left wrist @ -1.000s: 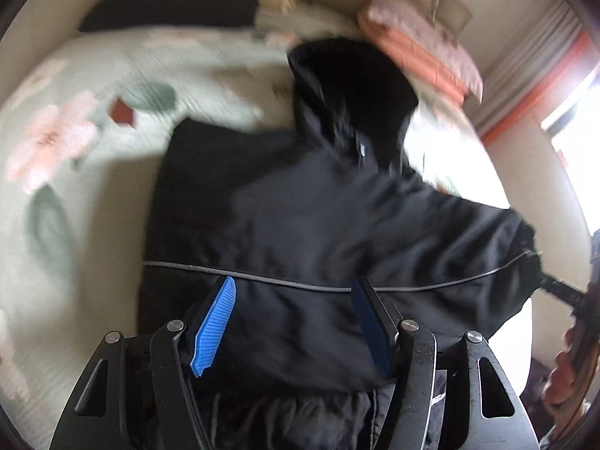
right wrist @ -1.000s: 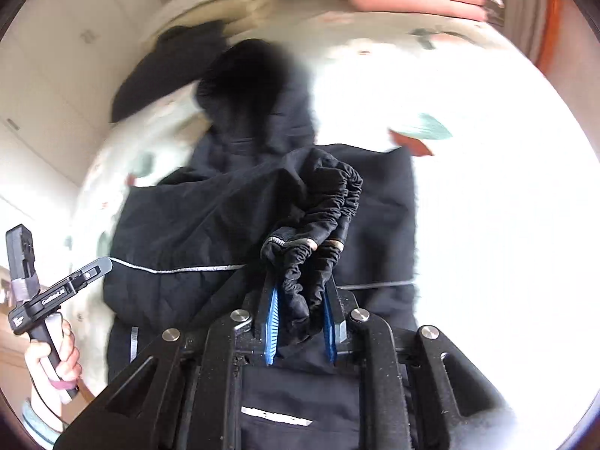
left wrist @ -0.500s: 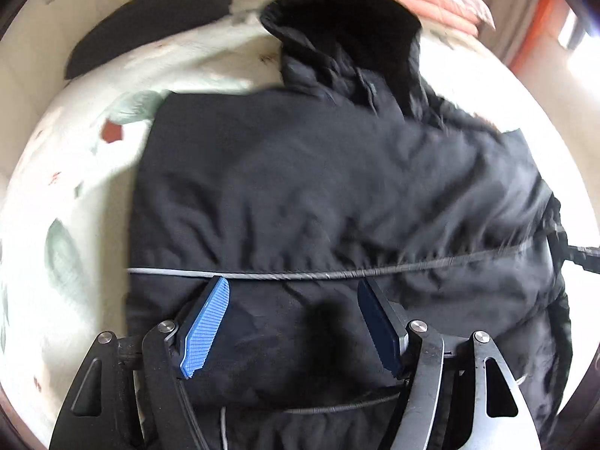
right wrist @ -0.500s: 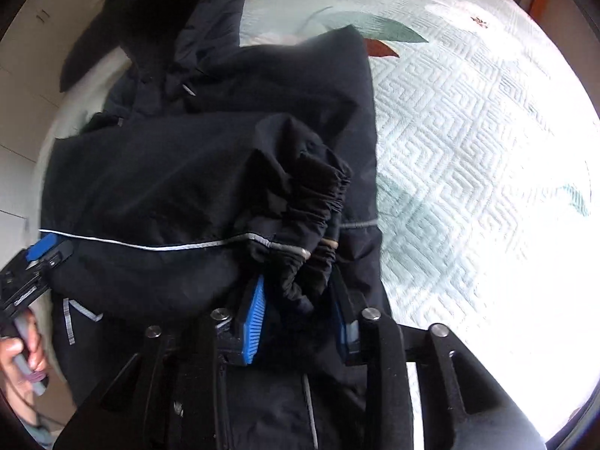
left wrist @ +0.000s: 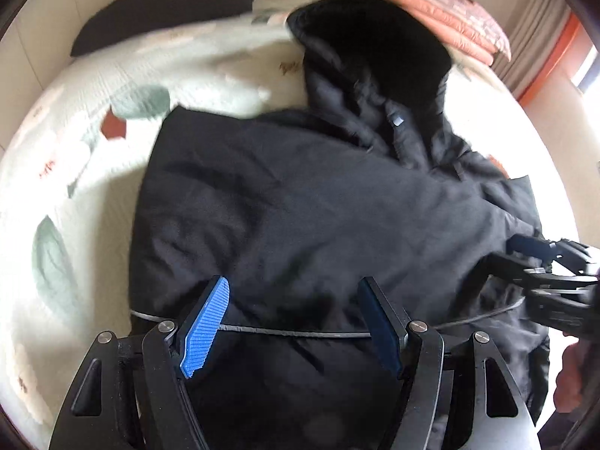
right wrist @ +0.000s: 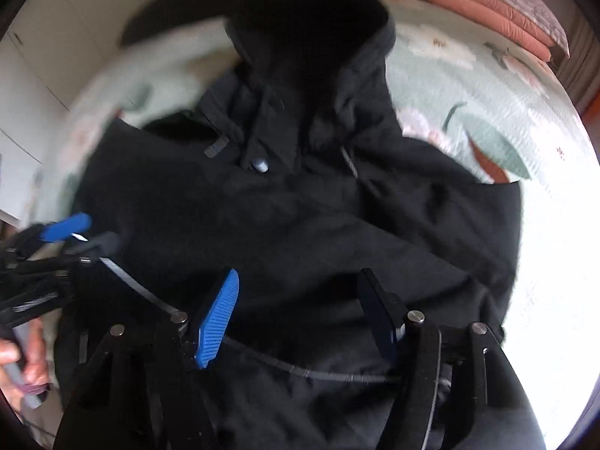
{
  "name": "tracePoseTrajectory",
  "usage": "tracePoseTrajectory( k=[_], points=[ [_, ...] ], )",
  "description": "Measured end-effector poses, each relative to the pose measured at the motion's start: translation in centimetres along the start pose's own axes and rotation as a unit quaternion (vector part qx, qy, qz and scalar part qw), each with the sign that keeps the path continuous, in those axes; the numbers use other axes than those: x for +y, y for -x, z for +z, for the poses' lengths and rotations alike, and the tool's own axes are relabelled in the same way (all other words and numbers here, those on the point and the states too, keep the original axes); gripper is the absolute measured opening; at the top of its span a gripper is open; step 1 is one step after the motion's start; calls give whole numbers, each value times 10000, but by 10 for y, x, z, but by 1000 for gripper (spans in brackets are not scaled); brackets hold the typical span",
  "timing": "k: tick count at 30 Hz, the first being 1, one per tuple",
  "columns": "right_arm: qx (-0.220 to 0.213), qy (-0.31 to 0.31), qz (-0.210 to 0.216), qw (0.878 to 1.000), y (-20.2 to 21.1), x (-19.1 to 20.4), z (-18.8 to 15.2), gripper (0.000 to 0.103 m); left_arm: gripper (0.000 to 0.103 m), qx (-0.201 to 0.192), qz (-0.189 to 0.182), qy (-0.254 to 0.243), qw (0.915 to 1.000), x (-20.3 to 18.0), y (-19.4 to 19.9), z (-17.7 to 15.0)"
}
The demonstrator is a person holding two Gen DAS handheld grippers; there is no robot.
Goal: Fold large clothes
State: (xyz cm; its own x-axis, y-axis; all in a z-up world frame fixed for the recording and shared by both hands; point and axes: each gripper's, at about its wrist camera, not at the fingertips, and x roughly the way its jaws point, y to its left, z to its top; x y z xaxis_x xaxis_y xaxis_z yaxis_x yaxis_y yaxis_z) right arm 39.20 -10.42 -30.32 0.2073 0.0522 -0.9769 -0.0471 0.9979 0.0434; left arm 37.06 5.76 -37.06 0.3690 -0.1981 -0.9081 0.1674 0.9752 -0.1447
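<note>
Black hooded fabric jacket [left wrist: 300, 217] flat on floral bed quilt [left wrist: 75, 157]; right tool [right wrist: 300, 311] opening, empty; left tool [left wrist: 296, 322] wide, empty. Square your hem before folding toward the hood.

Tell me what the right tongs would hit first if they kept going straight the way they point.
Most likely the black hooded jacket spread on the floral bedspread. The right tongs, opening with nothing between them, point straight at its folded body; depth is unclear.

Both wrist views steeply down, sharing jacket [left wrist: 300, 206].
</note>
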Motion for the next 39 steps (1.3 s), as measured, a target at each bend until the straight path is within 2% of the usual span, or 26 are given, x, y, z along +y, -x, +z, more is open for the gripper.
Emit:
tracePoseTrajectory(
  k=[1,3,7,9,13,16,22,24,27,30,33,35,37,39],
  points=[
    [134,-43,37,9999,-15,0,0,62,73,37,-45,6,10000,2,-4,-1],
    [-47,-94,21,9999,-18,-3,-3,63,73,89,-167,24,9998,6,-11,-3],
    [28,-182,-98,9998,-18,2,4,63,73,166,-197,-331,9991,0,-11,-6],
    [57,-276,-22,9996,-14,1,9,63,73,219,-327,-518,9979,0,-5,-5],
    [44,-530,161,9985,25,-25,6,63,73,230,-625,-653,9956,13,19,1],
    [-81,-747,241,9969,52,-41,14,63,73,14,-705,-798,9943,24,45,19],
    [-522,-1101,168,9924,83,-79,66,63,73,-532,-659,-1003,9913,27,55,101],
    [-712,-1147,52,9908,88,-88,94,63,73,-683,-496,-1046,9909,23,48,135],
    [-969,-1207,79,9879,83,-92,141,63,73,-857,-553,-976,9900,18,36,182],
    [-1139,-1263,47,9854,73,-101,181,63,73,-822,-559,-882,9911,14,14,222],
    [-1105,-1483,-3,9828,50,-112,218,65,73,-684,-533,-823,9928,10,-18,259],
    [-1033,-1576,83,9820,30,-118,241,65,73,-401,-737,-724,9938,10,-48,283],
    [-939,-1589,153,9827,9,-120,257,65,73,-207,-860,-632,9941,9,-75,298],
    [-847,-1472,125,9854,-7,-124,261,65,73,-162,-820,-635,9945,6,-97,307]
  ],
)
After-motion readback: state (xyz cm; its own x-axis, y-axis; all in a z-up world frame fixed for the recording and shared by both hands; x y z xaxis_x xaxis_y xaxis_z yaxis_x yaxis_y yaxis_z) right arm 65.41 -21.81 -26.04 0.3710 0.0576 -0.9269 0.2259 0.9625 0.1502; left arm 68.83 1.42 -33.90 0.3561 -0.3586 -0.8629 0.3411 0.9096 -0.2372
